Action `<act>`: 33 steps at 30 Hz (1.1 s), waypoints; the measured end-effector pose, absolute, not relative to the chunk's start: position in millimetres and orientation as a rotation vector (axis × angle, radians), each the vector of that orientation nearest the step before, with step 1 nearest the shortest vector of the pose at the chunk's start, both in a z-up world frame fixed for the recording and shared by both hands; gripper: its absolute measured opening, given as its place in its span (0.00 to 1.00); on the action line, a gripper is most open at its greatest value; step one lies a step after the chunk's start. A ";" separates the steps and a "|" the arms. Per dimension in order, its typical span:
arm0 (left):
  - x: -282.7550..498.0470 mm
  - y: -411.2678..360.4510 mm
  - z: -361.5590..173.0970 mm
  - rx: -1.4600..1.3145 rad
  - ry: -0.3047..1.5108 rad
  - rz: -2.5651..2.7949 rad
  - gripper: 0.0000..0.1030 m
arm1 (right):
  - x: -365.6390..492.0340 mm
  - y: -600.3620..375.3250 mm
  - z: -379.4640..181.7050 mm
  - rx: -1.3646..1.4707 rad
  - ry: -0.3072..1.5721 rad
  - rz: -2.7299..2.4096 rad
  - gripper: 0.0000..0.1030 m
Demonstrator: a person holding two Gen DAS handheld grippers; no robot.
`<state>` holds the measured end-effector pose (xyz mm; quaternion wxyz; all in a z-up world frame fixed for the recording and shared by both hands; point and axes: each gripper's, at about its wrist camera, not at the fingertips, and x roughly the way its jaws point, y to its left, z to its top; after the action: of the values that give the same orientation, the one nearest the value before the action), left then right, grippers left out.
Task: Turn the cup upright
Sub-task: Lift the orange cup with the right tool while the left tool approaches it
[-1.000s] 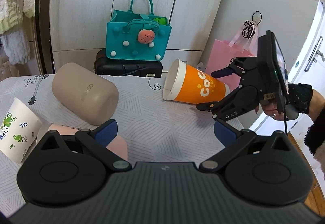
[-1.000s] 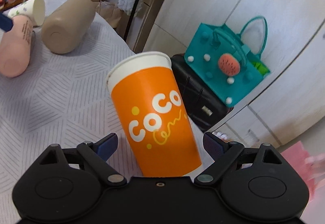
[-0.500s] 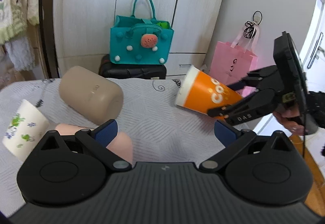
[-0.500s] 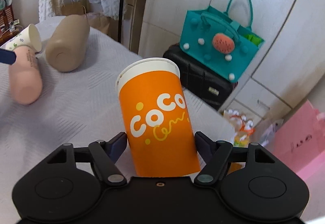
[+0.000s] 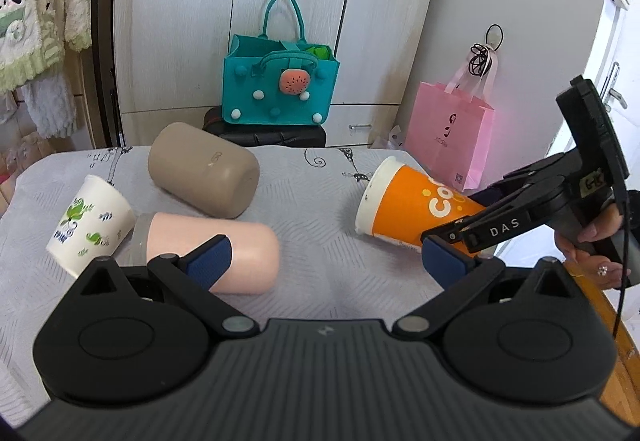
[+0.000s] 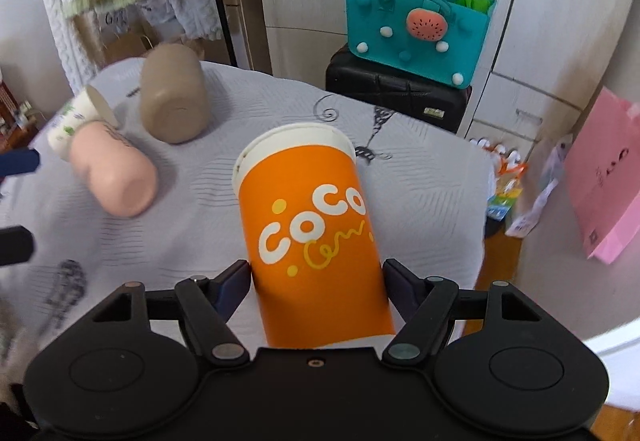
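An orange paper cup (image 6: 312, 229) with white "coco" lettering is held on its side above the table's right part, mouth pointing left; it also shows in the left wrist view (image 5: 408, 207). My right gripper (image 6: 316, 285) is shut on the cup near its base, one blue pad on each side. In the left wrist view the right gripper (image 5: 456, 233) reaches in from the right. My left gripper (image 5: 324, 261) is open and empty, hovering over the table's near side.
On the grey patterned tablecloth (image 5: 320, 273) lie a pink tumbler (image 5: 224, 253), a beige tumbler (image 5: 204, 173) and a white printed paper cup (image 5: 90, 223). Beyond the table are a teal bag (image 5: 280, 89) on a black case, a pink bag (image 5: 448, 133) and cupboard doors.
My right gripper closed on the orange cup and lifted it off the table. The left gripper drew back and up, so more of the table shows.
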<state>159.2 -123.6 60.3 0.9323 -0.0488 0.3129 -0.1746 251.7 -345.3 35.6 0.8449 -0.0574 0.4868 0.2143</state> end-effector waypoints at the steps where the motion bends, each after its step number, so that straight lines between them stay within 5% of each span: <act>1: 156.6 -121.1 60.7 -0.103 0.643 -0.362 1.00 | 247.6 -343.5 36.6 -0.106 1.037 0.449 0.74; 21: 113.6 -52.2 41.9 -0.182 0.722 -0.382 1.00 | 192.4 -272.5 25.6 0.063 1.206 0.473 0.74; 33: 115.7 -51.5 31.8 -0.248 0.769 -0.434 1.00 | 178.4 -287.6 37.7 0.094 1.113 0.516 0.81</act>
<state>115.7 -51.5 31.8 0.8968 -0.1195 0.3711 -0.2093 178.4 -287.6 37.7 0.8167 0.0441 0.5221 0.2419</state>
